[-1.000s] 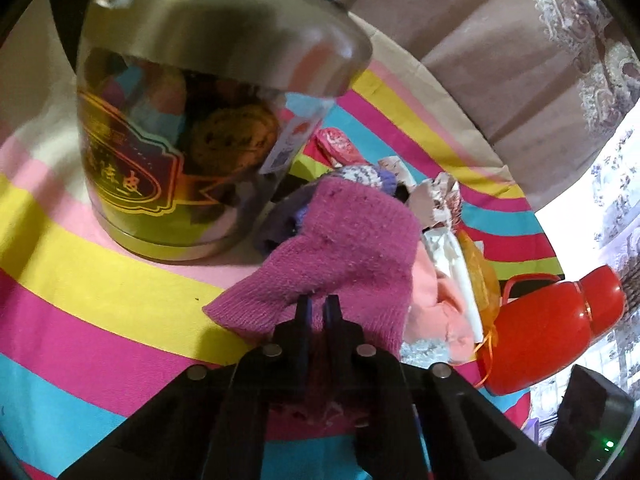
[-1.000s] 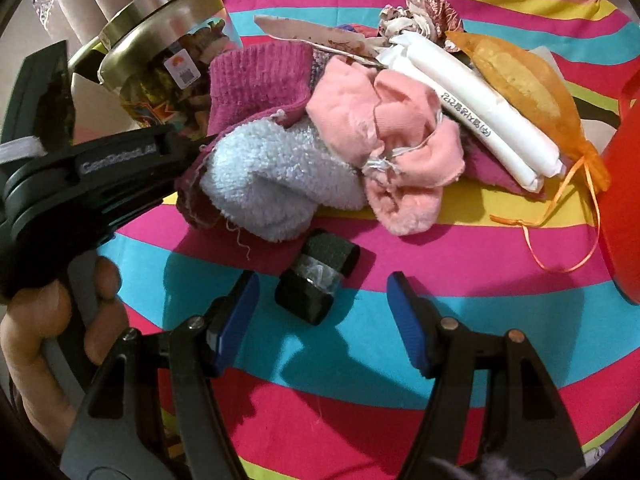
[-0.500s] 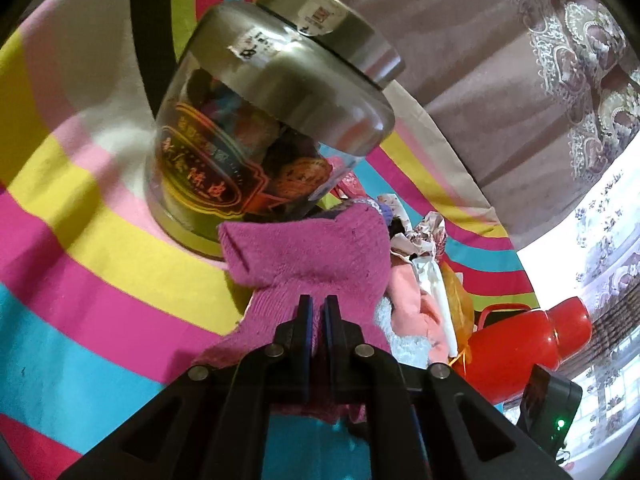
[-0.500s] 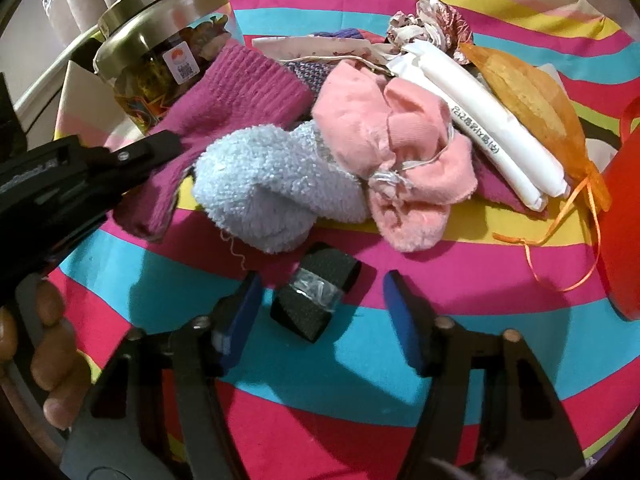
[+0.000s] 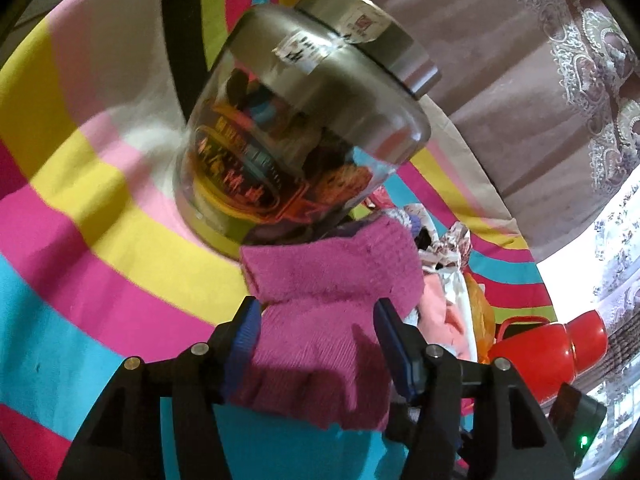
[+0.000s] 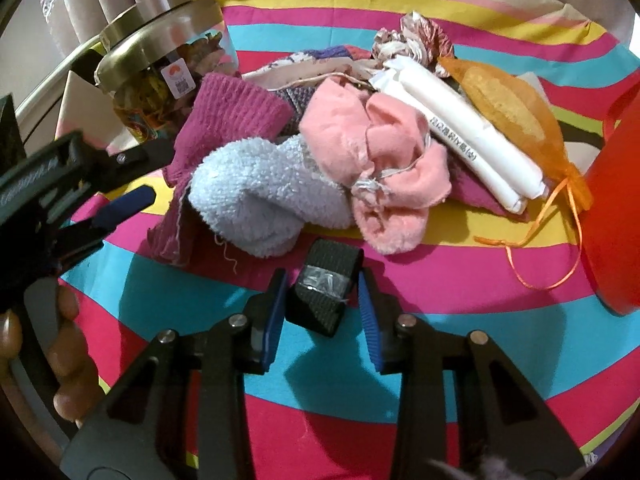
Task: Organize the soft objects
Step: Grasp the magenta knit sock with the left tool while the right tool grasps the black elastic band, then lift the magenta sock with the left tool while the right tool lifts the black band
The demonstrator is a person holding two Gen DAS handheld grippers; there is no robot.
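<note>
the left gripper (image 5: 316, 336) has just been opening its jaws, and they now stand wide apart. the magenta knit glove (image 5: 332, 300) lies between the two blue pads (image 5: 244, 336). the left pad looks like it touches the glove's edge, but the right pad stands clear of it, so the glove is not squeezed. the glove lies on the striped cloth (image 5: 100, 208), and its far end leans against the glass jar (image 5: 296, 148) with the silver lid.

the right gripper (image 6: 322, 292) points down at the cloth. its jaws have just been closing, and they are now only a little apart. a small black roll with a shiny silver band (image 6: 324, 286) sits between its blue pads (image 6: 370, 320). the right pad is right at the roll's side and the left pad is just beside it. i cannot tell if they press on it yet.

behind the roll is a heap of soft things: a fluffy light blue sock (image 6: 256, 196), pink fuzzy socks (image 6: 380, 164), a white rolled packet (image 6: 460, 136) and an orange mesh bag (image 6: 512, 108). the glove's cuff pokes out at the left of the heap, beside the jar. a red flask (image 6: 616, 208) stands at the right edge. a person's hand (image 6: 60, 360) holds the left gripper's handle.
</note>
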